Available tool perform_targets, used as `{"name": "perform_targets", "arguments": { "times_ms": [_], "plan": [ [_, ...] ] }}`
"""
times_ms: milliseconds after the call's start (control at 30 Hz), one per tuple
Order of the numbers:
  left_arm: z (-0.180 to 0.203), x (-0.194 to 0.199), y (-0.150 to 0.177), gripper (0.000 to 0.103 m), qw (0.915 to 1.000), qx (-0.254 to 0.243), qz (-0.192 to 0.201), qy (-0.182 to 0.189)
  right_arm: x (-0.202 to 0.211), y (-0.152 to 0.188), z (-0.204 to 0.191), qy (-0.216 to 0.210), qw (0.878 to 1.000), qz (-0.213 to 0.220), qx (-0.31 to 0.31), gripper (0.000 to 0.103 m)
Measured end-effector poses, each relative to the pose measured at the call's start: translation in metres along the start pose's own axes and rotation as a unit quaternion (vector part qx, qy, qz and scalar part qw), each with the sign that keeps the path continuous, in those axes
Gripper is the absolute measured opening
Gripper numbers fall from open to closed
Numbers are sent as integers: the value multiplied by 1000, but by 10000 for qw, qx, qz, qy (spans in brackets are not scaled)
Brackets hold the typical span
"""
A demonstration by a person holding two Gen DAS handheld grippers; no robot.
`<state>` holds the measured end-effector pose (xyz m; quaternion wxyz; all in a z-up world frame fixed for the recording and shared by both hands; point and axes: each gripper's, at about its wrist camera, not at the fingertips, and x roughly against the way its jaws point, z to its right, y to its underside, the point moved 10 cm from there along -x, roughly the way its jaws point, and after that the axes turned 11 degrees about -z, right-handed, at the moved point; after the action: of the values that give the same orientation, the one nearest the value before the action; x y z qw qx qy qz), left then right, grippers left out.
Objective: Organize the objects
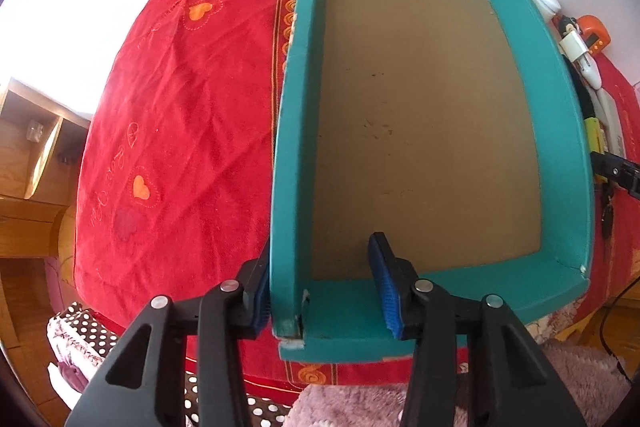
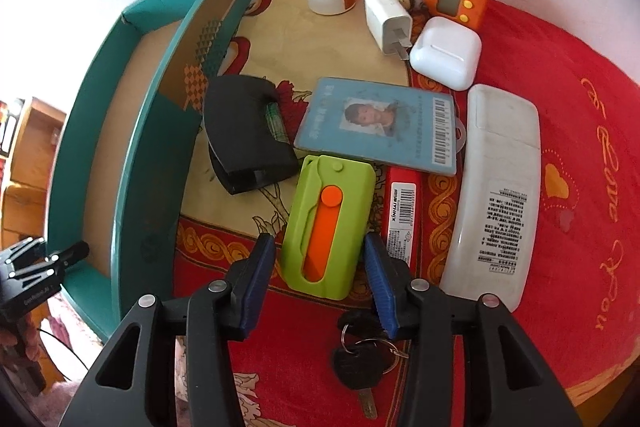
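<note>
With right gripper (image 2: 320, 281) fingers apart astride the green cutter (image 2: 328, 223), and left gripper (image 1: 320, 291) fingers apart over the box (image 1: 288, 131) wall, closing off-centre risks pushing the cutter into the red lighter (image 2: 402, 215) beside it.

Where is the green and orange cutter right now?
In the right wrist view the cutter lies on the red cloth, just ahead of the open right tongs, with the black stapler to its left and the red box to its right.
</note>
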<state>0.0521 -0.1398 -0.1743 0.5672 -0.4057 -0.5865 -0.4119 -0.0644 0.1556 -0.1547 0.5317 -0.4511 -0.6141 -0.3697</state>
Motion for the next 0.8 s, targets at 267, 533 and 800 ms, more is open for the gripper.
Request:
{"name": "perform_targets", "arguments": {
  "times_ms": [267, 533, 800],
  "plan": [
    [-7, 0, -1, 27, 9993, -323, 21, 189, 1, 2, 3, 129, 9998, -24, -120, 43],
    [-22, 1, -3, 16, 9983, -514, 149, 233, -1, -3, 2, 431, 9987, -211, -157, 43],
    [-35, 2, -6, 11, 9974, -638, 234, 248, -1, -11, 3, 625, 9976, -67, -304, 41]
  ]
}}
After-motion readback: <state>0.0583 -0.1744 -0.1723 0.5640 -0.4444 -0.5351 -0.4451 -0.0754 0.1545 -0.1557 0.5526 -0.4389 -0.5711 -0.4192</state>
